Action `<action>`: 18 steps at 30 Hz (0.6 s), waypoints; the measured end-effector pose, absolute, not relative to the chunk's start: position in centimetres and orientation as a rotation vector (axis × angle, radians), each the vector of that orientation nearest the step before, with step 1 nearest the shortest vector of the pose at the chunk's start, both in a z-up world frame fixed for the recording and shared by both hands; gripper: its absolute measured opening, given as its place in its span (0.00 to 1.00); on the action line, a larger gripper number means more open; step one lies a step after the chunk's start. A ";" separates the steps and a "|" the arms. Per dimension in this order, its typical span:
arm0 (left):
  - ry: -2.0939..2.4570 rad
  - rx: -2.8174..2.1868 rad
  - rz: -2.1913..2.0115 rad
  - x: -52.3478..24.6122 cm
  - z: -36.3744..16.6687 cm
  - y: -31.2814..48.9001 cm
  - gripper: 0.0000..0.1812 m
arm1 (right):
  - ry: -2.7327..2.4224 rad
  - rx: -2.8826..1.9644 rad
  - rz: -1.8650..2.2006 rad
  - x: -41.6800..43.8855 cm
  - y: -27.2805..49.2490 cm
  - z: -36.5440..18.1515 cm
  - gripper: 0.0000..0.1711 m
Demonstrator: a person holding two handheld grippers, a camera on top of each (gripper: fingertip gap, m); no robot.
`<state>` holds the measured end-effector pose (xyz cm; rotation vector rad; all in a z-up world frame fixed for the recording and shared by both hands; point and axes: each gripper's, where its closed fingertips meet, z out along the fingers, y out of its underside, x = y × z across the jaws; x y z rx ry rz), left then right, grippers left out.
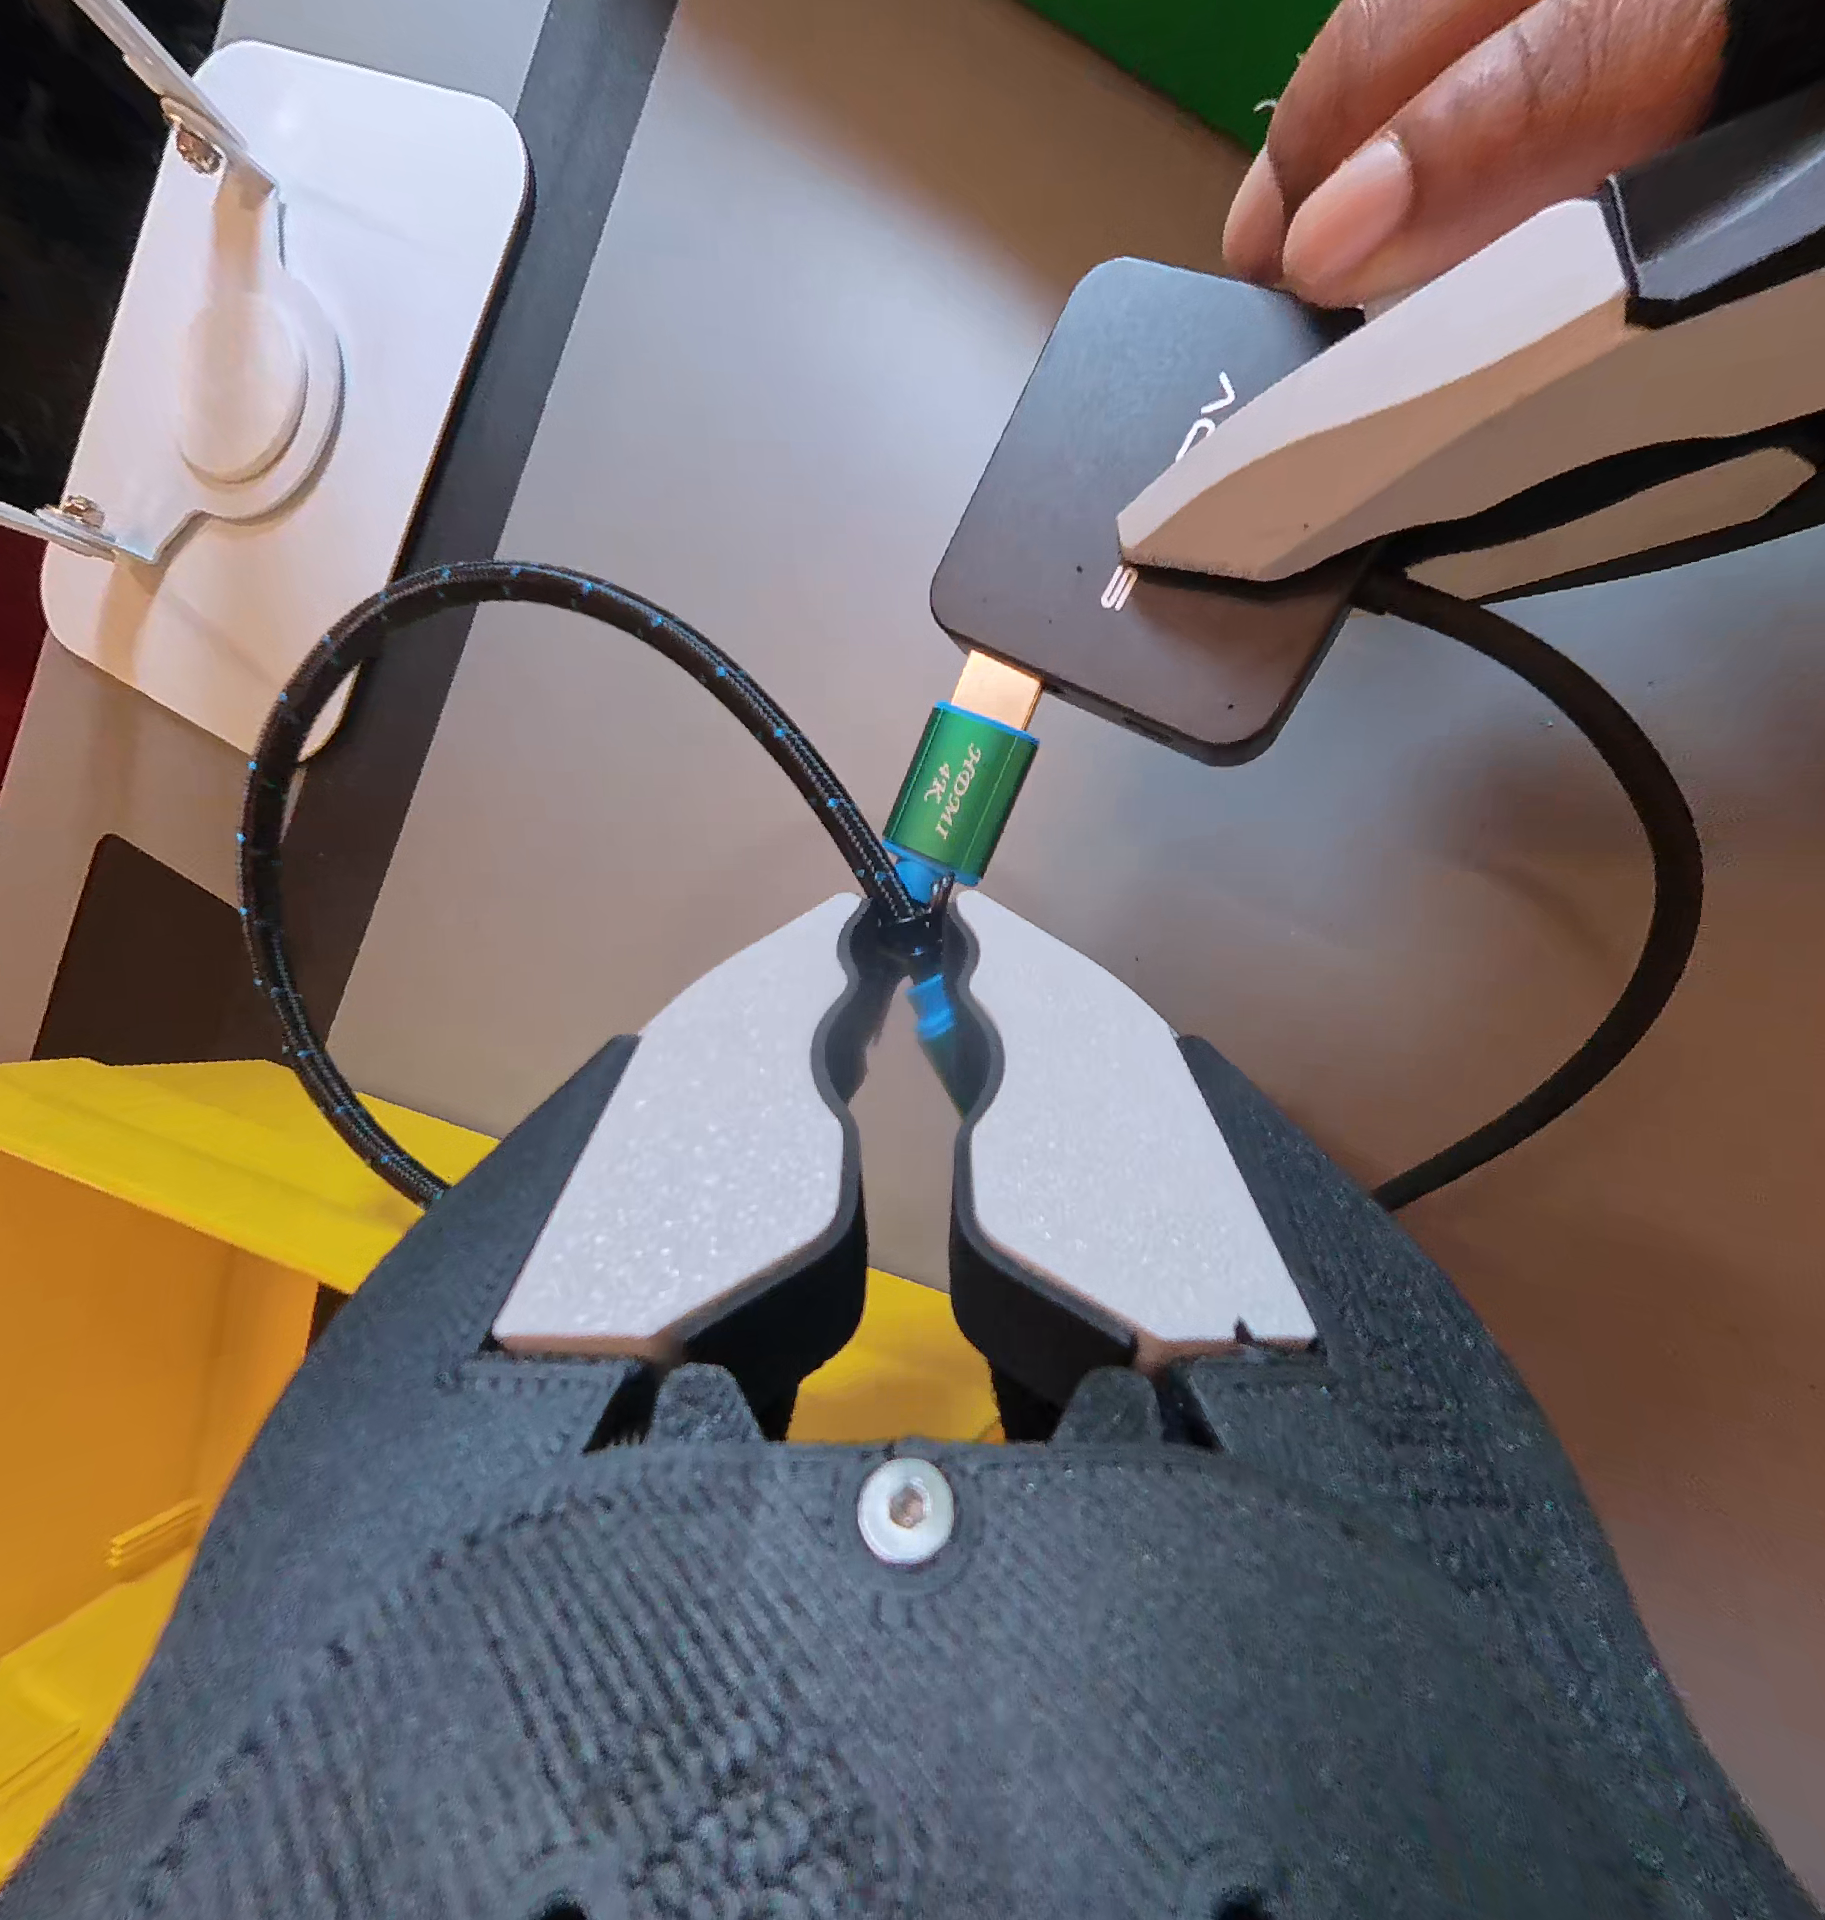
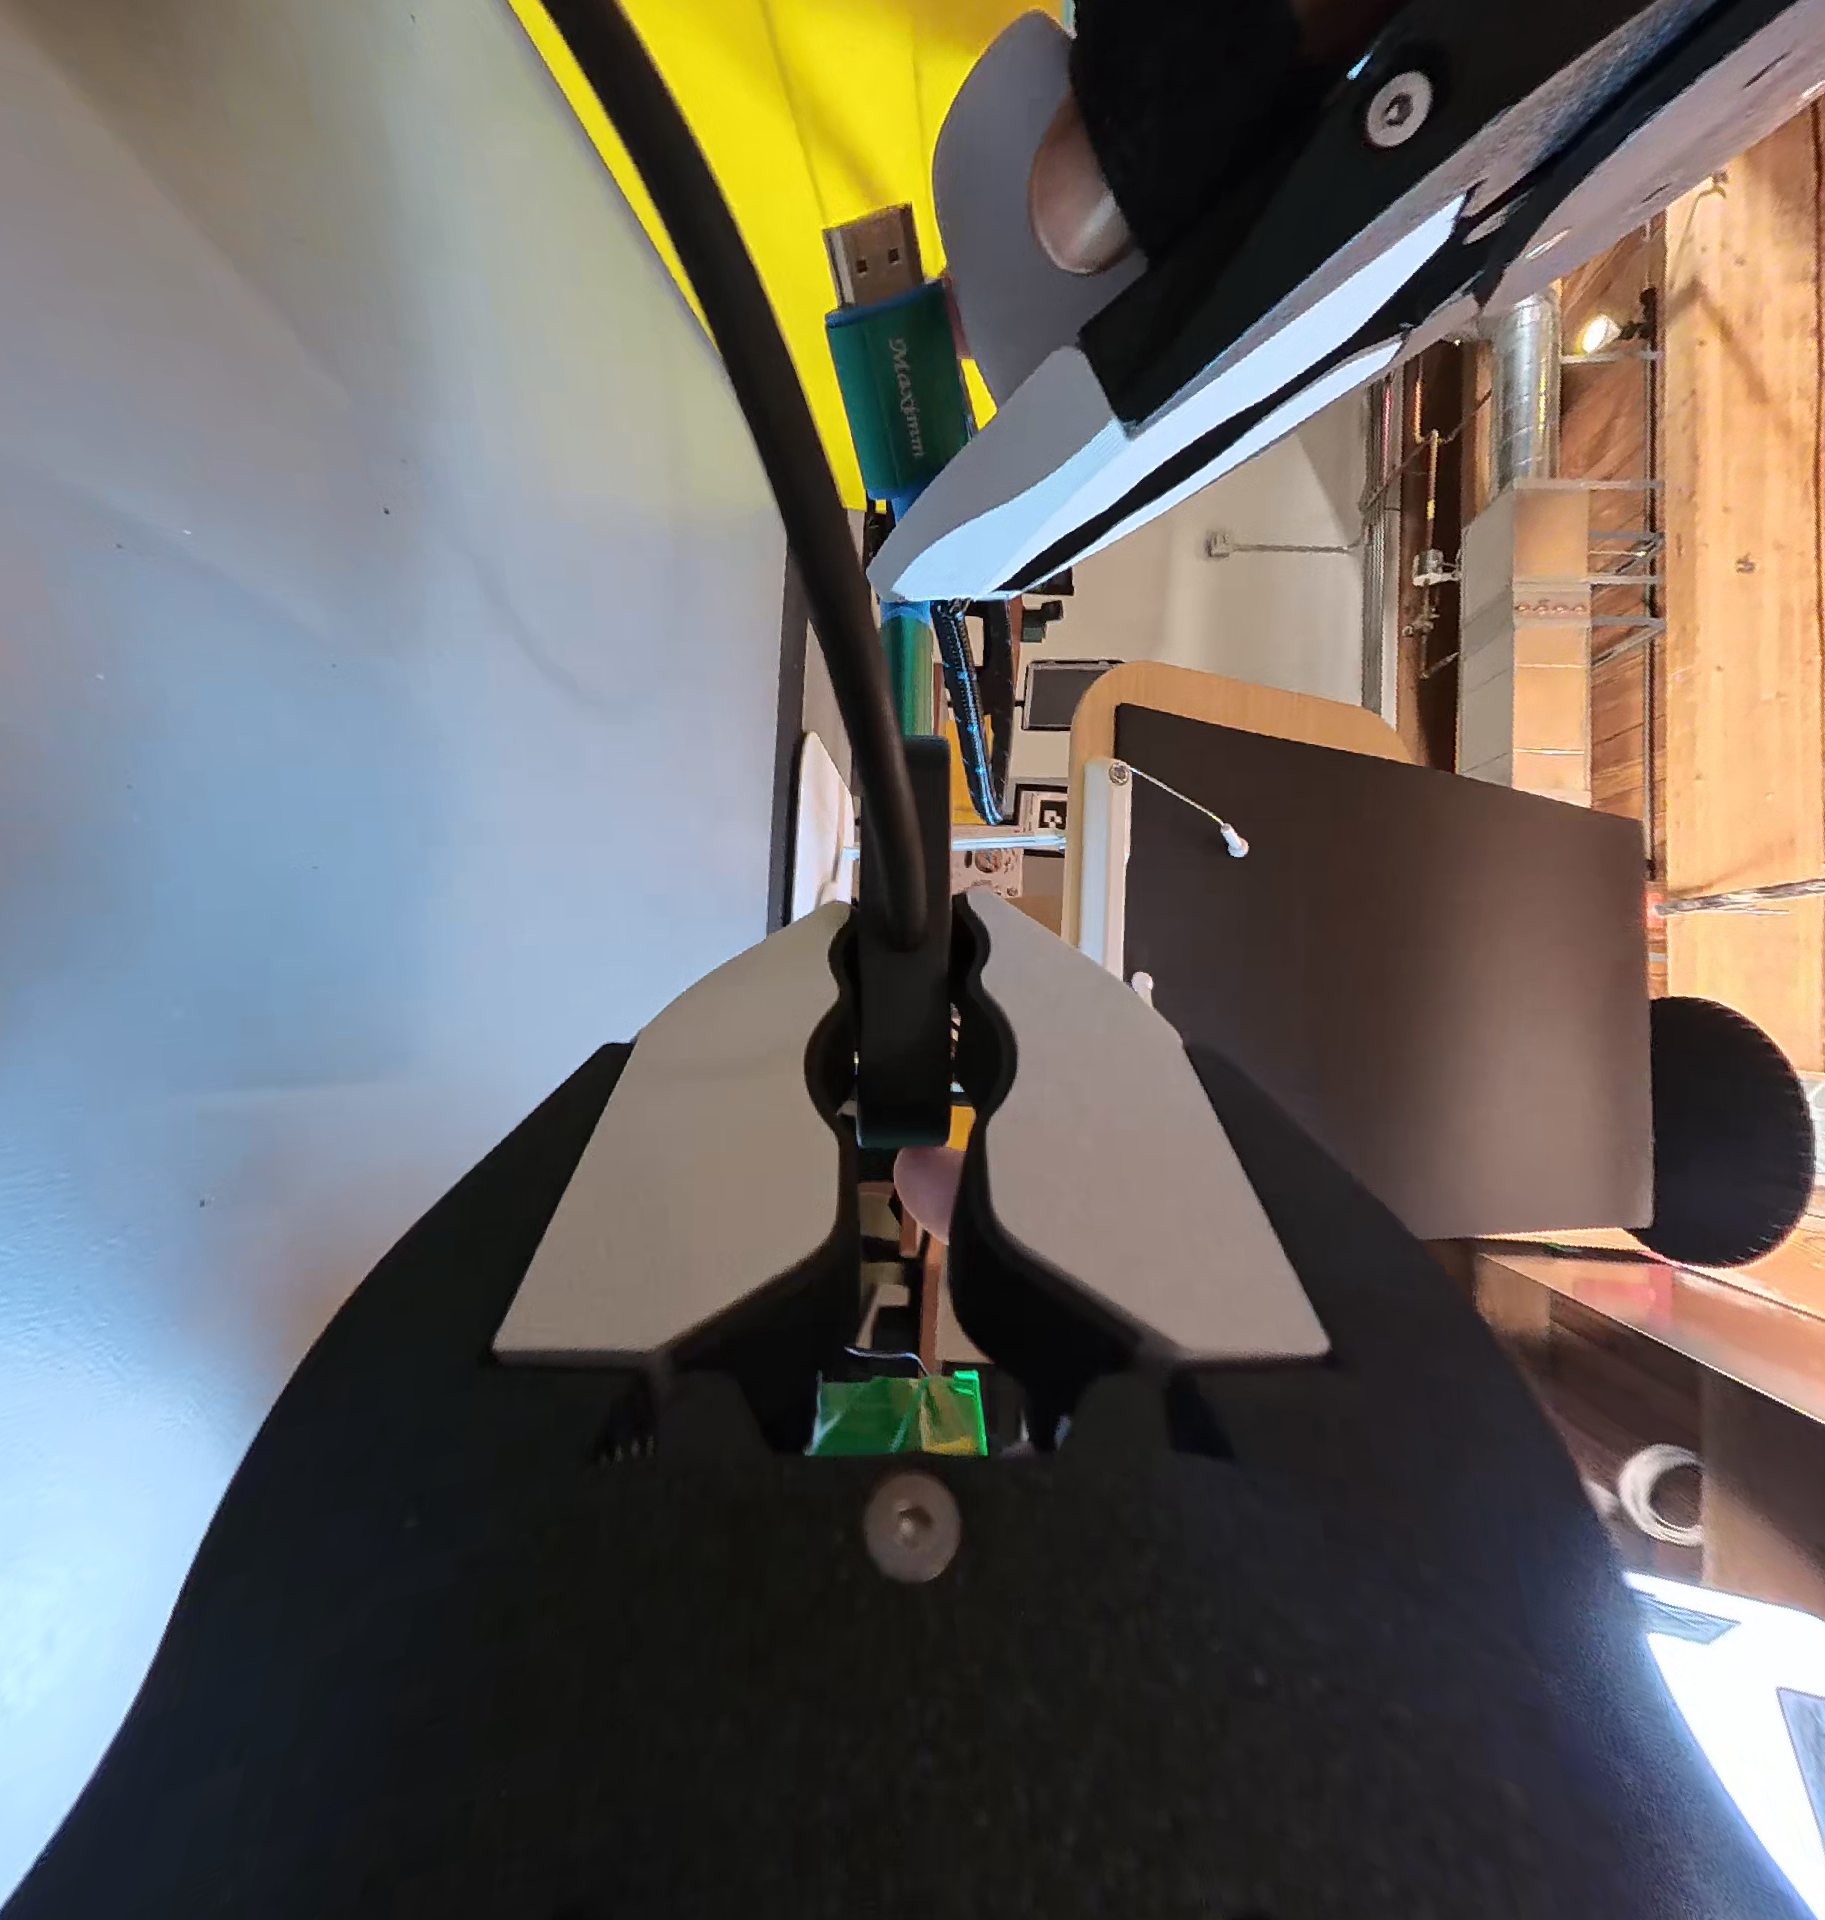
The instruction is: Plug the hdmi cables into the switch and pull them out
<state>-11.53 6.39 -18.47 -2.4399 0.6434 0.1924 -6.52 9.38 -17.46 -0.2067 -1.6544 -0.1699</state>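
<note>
The left tool point(image 1: 903, 925) is squeezed nearly closed on the braided cable point(image 1: 295, 727), just behind its green plug point(image 1: 955, 795). The gold tip of that plug is at a port on the black switch point(image 1: 1126, 499) and looks only partly in, if at all. So this cable is either going in or coming out; I cannot tell which. A second port beside it on the switch looks empty.

The right tool point(image 2: 903, 925) is closed tight on the switch point(image 2: 903, 1029), holding it up above the grey table point(image 1: 783, 312). A hand point(image 1: 1459, 135) touches the far side of the switch.

I count one switch, two tools, and one green plug on one braided cable. One smooth black cord point(image 1: 1614, 831) also hangs from the switch. Near the switch, low and to the left, is one yellow bin point(image 1: 108, 1299). I guess most of the plugging and pulling is left to do.
</note>
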 end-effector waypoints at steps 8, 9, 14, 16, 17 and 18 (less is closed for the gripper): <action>0.795 -2.374 0.201 -10.5 -17.9 6.1 0.06 | -1.671 -0.203 -0.107 -6.3 8.8 -17.7 0.08; 0.804 -2.372 0.183 -10.4 -17.9 5.9 0.06 | -1.673 -0.202 -0.097 -6.2 8.7 -17.6 0.08; 0.840 -2.326 -0.041 -9.8 -17.6 4.9 0.06 | -1.665 -0.171 -0.045 -6.0 7.5 -17.1 0.08; 0.859 -2.288 -0.122 -9.7 -17.3 4.5 0.06 | -1.661 -0.162 -0.020 -6.0 6.9 -16.6 0.08; 0.893 -2.261 -0.134 -9.7 -17.2 4.2 0.06 | -1.664 -0.157 -0.007 -5.9 6.6 -16.5 0.08; 0.929 -2.240 -0.138 -9.5 -17.1 3.9 0.06 | -1.670 -0.151 0.005 -5.8 6.3 -16.5 0.08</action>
